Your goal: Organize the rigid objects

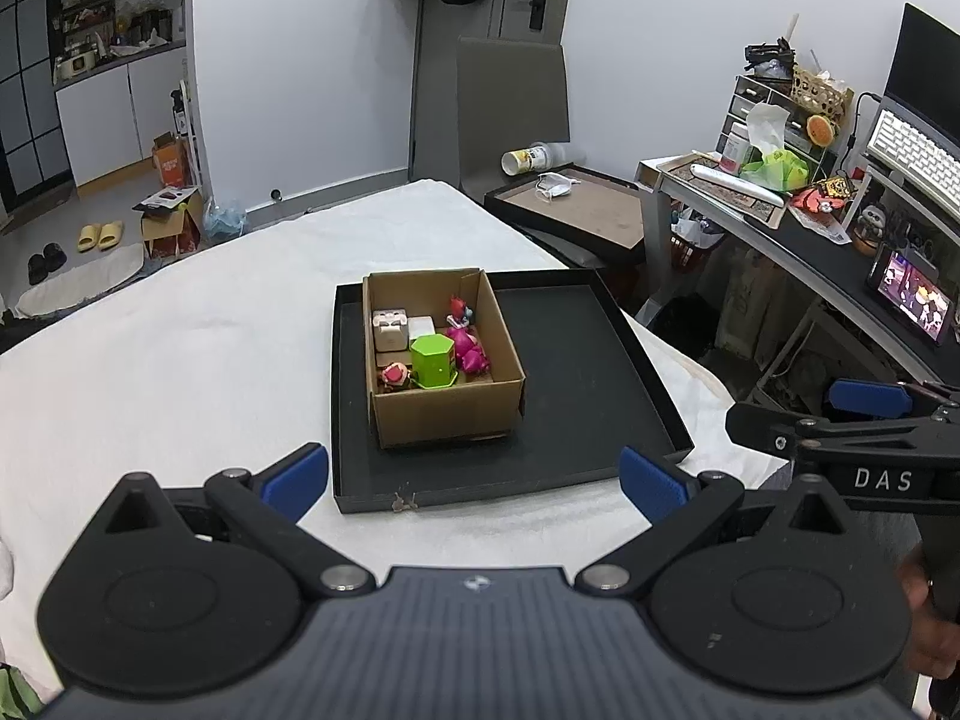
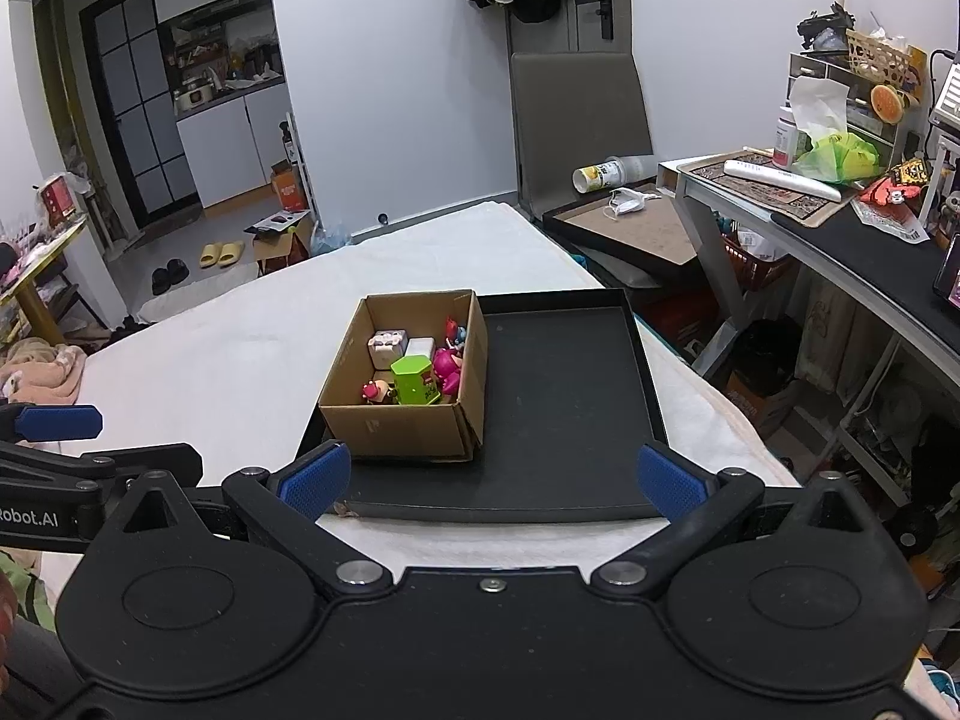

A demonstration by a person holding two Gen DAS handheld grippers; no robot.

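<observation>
A cardboard box [image 1: 447,414] [image 2: 396,429] stands in the left part of a black tray [image 1: 576,372] [image 2: 564,396] on a white-covered surface. Inside it are a green hexagonal block [image 1: 432,361] [image 2: 414,379], a magenta figure [image 1: 469,351] [image 2: 447,367], a white cube toy [image 1: 389,327] [image 2: 387,345], a small round figure [image 1: 393,375] [image 2: 375,390] and a red-blue figure [image 1: 459,309] [image 2: 455,330]. My left gripper [image 1: 474,477] is open and empty, near the tray's front edge. My right gripper [image 2: 492,477] is open and empty, also in front of the tray, and shows at the right of the left wrist view [image 1: 864,420].
A grey chair [image 2: 579,126] and a brown board with a mask [image 2: 636,222] lie beyond the surface. A cluttered desk [image 2: 840,222] runs along the right. Slippers and cardboard boxes lie on the floor at far left [image 2: 222,252].
</observation>
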